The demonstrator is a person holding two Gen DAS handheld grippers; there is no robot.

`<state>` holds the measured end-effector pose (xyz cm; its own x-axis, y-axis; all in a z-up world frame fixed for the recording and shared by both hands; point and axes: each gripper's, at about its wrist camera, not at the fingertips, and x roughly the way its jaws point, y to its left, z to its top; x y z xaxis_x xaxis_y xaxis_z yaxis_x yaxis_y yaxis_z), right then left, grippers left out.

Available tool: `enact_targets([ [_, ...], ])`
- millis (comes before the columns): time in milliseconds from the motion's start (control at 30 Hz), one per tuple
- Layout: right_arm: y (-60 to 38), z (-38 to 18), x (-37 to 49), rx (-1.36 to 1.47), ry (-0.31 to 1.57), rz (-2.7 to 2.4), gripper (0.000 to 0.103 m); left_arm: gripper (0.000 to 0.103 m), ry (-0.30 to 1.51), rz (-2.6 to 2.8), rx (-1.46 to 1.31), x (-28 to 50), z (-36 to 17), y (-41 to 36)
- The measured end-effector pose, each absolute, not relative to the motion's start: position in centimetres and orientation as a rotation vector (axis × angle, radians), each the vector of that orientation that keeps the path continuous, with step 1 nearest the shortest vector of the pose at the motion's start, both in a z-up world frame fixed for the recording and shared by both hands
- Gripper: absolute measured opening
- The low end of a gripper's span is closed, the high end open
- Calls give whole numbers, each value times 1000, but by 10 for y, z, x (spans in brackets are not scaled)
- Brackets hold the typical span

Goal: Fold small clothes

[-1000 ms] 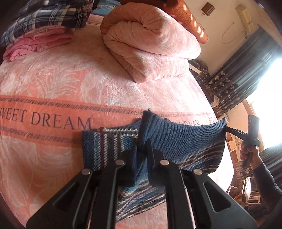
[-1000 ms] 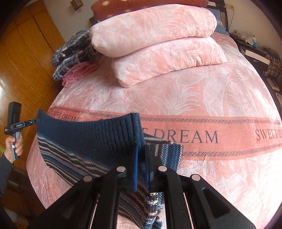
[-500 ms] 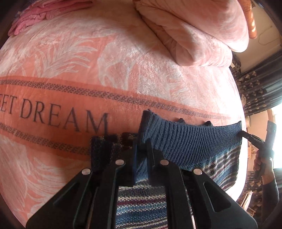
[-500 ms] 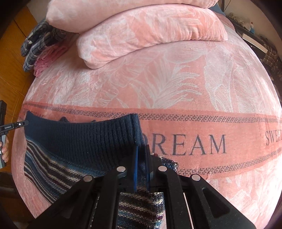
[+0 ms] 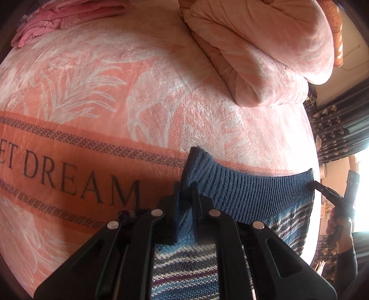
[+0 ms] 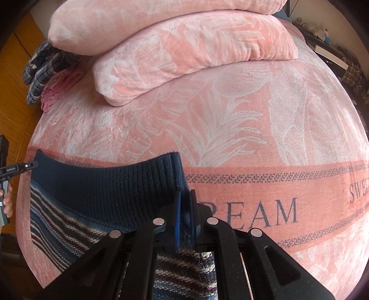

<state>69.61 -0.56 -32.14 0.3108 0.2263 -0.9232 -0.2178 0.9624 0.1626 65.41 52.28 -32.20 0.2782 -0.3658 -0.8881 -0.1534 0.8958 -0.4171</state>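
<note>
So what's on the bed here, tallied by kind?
Striped sweater: 1
Folded pink quilts: 2
Folded plaid garment: 1
Folded pink garment: 1
Hand-held grippers: 2, left, right
Total: 7

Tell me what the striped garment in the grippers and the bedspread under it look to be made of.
Striped sweater: knitted yarn, likely wool or acrylic; its navy hem band shows ribbed stitches, the body fine coloured stripes, matte.
Bedspread: plush fleece-like pile, probably synthetic; soft sheen, fuzzy surface, white leaf pattern on pink.
Left gripper and right gripper each pinch the ribbed band.
</note>
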Motion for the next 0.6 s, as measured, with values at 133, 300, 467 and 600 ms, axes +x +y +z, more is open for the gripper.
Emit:
enact_targets([
  [133, -9, -347, 705, 27, 1253, 261, 6, 7, 1346, -113, -514, 663, -355, 527],
  [300, -16, -380, 710, 21, 1290, 197, 0, 7, 1425, -61, -508, 665, -395, 526],
  [467, -29, -386, 703, 76, 1260, 183, 4, 32, 1382, -18, -467, 659, -386, 526],
  [600, -20, -359, 685, 104, 1182, 285, 4, 38, 1211, -20, -432, 638, -338, 530],
])
